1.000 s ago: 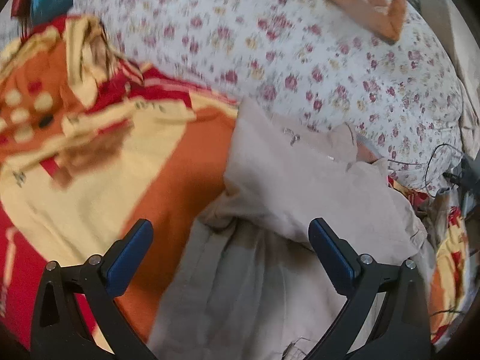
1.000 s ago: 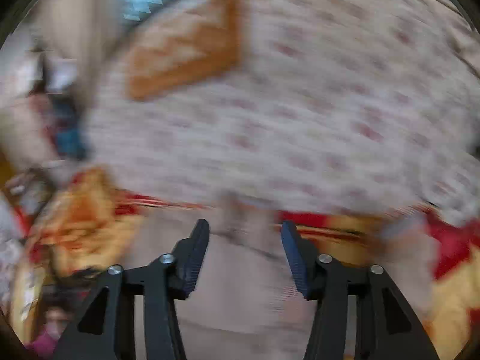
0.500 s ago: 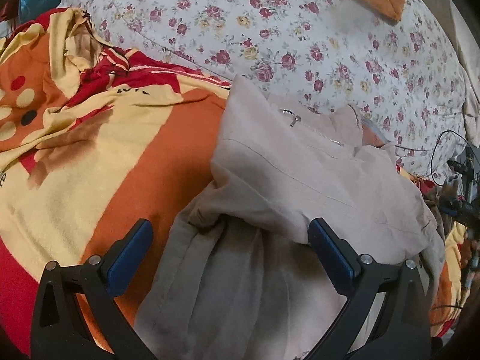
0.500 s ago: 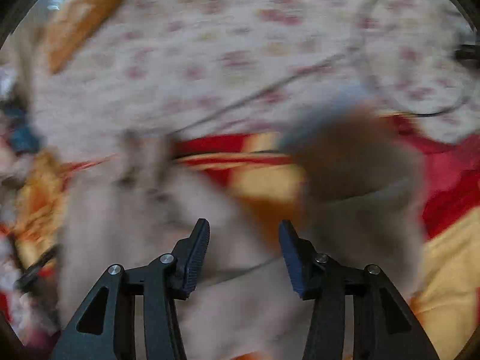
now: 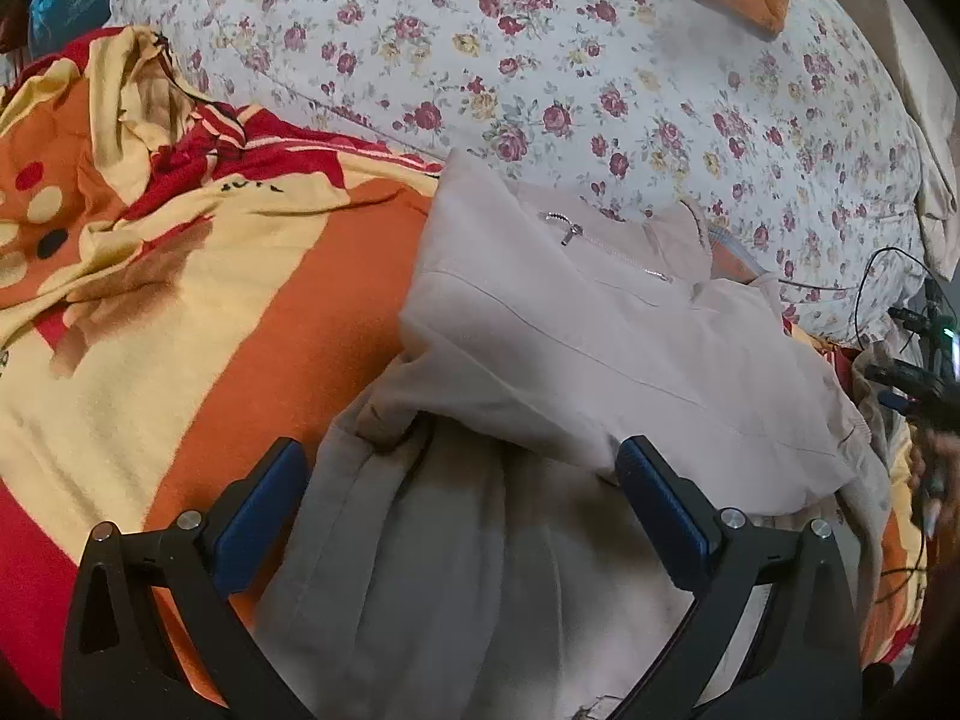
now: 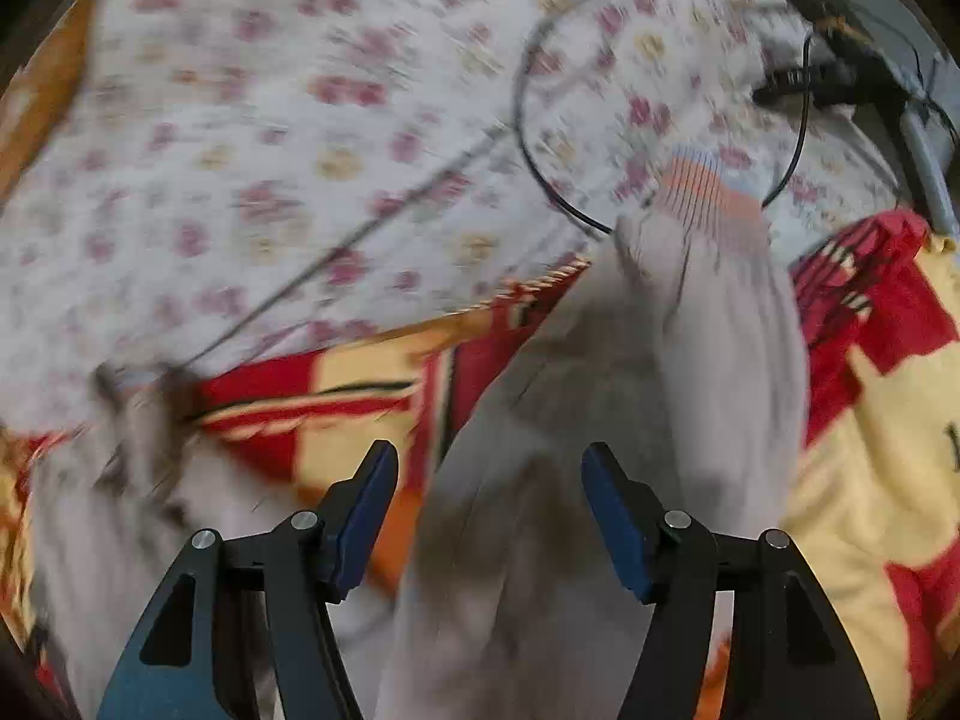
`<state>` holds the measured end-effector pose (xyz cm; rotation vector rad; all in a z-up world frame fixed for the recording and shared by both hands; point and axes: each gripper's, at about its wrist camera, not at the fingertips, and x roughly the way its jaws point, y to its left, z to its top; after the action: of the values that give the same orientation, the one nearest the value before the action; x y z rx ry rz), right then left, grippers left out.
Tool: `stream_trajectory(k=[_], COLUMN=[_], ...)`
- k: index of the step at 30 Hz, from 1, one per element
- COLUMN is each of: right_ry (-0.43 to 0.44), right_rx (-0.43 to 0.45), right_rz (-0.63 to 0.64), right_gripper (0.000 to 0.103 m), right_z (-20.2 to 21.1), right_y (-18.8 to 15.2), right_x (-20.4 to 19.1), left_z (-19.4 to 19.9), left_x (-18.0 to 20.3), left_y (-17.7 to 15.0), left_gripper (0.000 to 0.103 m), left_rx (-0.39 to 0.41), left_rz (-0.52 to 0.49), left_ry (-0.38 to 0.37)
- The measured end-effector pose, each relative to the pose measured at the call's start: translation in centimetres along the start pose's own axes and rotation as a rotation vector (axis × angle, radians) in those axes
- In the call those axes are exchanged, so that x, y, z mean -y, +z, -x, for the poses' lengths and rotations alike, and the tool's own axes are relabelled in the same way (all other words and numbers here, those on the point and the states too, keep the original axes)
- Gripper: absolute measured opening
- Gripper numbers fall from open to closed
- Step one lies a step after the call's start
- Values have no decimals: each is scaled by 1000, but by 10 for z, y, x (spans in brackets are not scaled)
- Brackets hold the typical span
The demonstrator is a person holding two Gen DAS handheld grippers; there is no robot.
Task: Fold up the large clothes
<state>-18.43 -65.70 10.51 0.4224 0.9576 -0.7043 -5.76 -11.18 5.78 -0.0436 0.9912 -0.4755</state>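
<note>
A beige zip jacket (image 5: pixel 576 348) lies partly folded on an orange, yellow and red blanket (image 5: pixel 180 312). My left gripper (image 5: pixel 462 498) hovers open over its lower part, blue pads wide apart and clear of the cloth. In the right wrist view one beige sleeve (image 6: pixel 648 372) with a striped cuff (image 6: pixel 708 186) runs up from between the fingers. My right gripper (image 6: pixel 489 498) is over that sleeve, its jaws opening, and the pads do not press the cloth. The right gripper (image 5: pixel 924 390) also shows at the right edge of the left wrist view.
A floral quilt (image 5: pixel 600 72) covers the bed behind the jacket. A thin black cable (image 6: pixel 540 120) loops over the quilt near the cuff, leading to dark gear (image 6: pixel 840 78) at the upper right. A blue bag (image 5: pixel 66 0) sits far left.
The right gripper swung right and down from the quilt onto the sleeve, and its jaws widened. The left gripper stayed put over the jacket.
</note>
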Motion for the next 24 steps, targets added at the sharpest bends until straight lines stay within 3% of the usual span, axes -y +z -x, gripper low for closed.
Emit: stream_trajectory(k=[1, 3, 5, 6, 10, 15, 17, 20, 22, 24], right_ry=[-48, -66, -26, -2, 133, 391, 502, 636, 708, 726], right_rx=[-19, -57, -69, -62, -10, 136, 194, 247, 215, 132], right_rz=[-15, -73, -141, -169, -188, -101, -3, 170, 368, 493], right_gripper=[67, 66, 37, 0, 1, 1, 1, 1, 3, 9], right_z=[-16, -39, -50, -49, -16, 84, 134, 176, 179, 167], right_y=[7, 8, 9, 8, 2, 2, -3, -21, -56, -97], right_x=[2, 16, 30, 38, 53, 32, -1, -69, -139, -184], left_z=[-1, -3, -3, -3, -2, 10, 18, 30, 36, 43], left_x=[-1, -2, -3, -3, -6, -12, -15, -17, -18, -18], left_y=[0, 0, 0, 0, 2, 4, 6, 9, 11, 13], left_gripper=[103, 103, 103, 103, 103, 103, 103, 103, 103, 103], left_rx=[-2, -9, -11, -9, -11, 12, 23, 46, 59, 67], left_rz=[3, 10, 11, 13, 37, 108, 141, 174, 188, 194], left_ry=[1, 0, 0, 0, -7, -25, -39, -40, -45, -52])
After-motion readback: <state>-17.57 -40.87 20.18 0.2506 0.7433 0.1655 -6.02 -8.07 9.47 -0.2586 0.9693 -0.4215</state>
